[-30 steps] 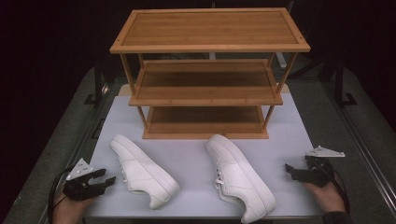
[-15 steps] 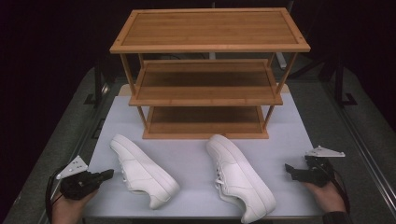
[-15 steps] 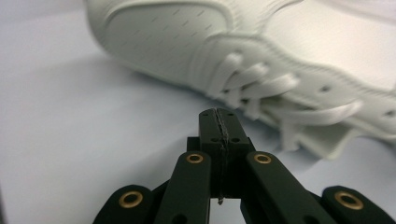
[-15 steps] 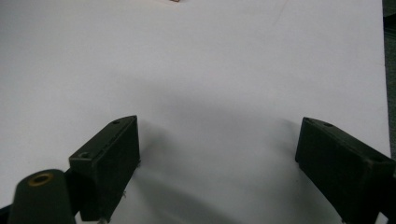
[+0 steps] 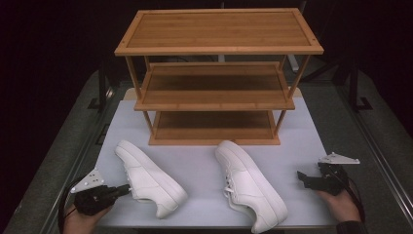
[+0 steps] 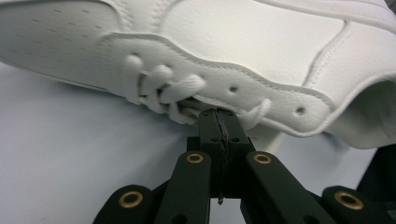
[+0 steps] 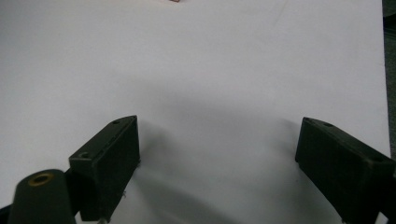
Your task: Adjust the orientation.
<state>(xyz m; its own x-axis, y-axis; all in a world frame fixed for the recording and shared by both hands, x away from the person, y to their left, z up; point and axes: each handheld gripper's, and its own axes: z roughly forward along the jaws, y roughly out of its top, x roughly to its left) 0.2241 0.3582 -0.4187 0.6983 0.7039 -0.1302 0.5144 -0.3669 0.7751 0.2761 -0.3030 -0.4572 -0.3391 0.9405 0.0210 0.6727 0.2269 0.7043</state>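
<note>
Two white sneakers lie on the white mat [image 5: 199, 163] in front of a three-shelf wooden rack [image 5: 219, 80]. The left sneaker [image 5: 148, 183] lies at the front left, the right sneaker [image 5: 248, 190] at front centre. My left gripper [image 5: 127, 188] is shut, and its tips sit against the left sneaker's side. In the left gripper view the joined jaws [image 6: 218, 114] end right at the laces of this sneaker [image 6: 233, 42]; I cannot tell whether a lace is pinched. My right gripper [image 5: 302, 178] rests open on the mat at the front right, its jaws [image 7: 217, 149] wide apart over bare mat.
The rack's shelves are bare. Dark metal rails [image 5: 375, 141] run along both sides of the table. Bare mat [image 7: 210, 56] stretches ahead of the right gripper, and the table's front edge is close to both hands.
The left gripper's jaws have closed and the hand has moved right, up to the left sneaker's laces. The right hand and both sneakers have stayed put.
</note>
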